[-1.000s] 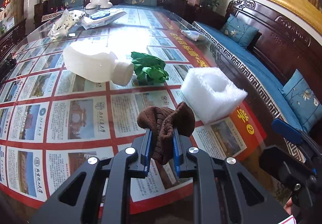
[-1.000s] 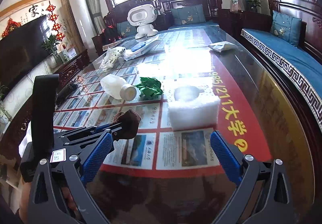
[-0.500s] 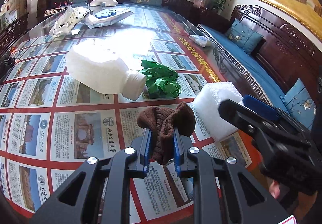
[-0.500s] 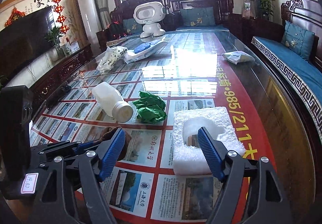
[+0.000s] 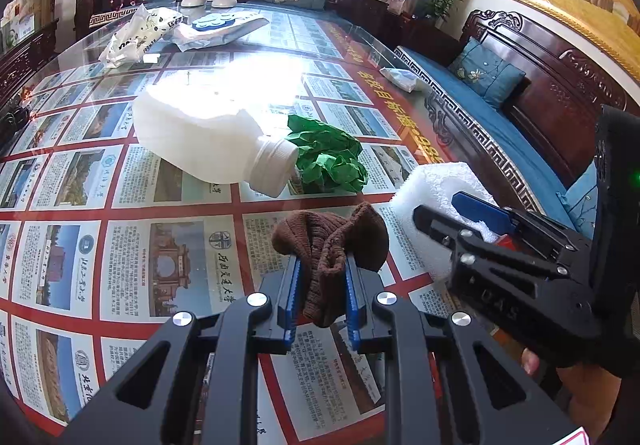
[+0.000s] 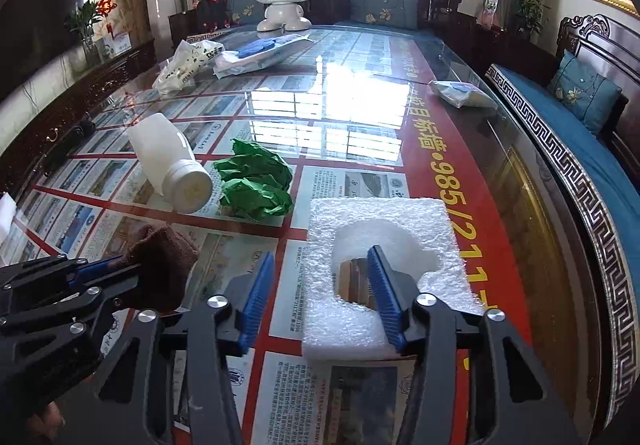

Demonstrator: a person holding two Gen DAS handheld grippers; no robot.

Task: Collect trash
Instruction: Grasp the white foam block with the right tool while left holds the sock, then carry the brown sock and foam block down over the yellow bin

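White plastic, the capped bottle [image 6: 170, 163] is lying on its side on the glass-topped counter [image 6: 360, 113], its cap touching a crumpled green paper wad [image 6: 256, 181] at its 3 o'clock; whether anything is in it I cannot tell. At 5 o'clock from the wad, a white foam block [image 6: 384, 273] with a hollowed middle is lying flat. The right hand-held gripper [image 6: 320, 293] is tilting downward over it, its jaws closing around the block's left wall, one blue pad inside the hollow, the other not yet touching the outside. The left hand-held gripper [image 5: 320, 293], also angled down, is clamping a brown knitted cloth [image 5: 332, 245] above the counter. Under the glass, yellow characters and "985/211" are showing on a red band.
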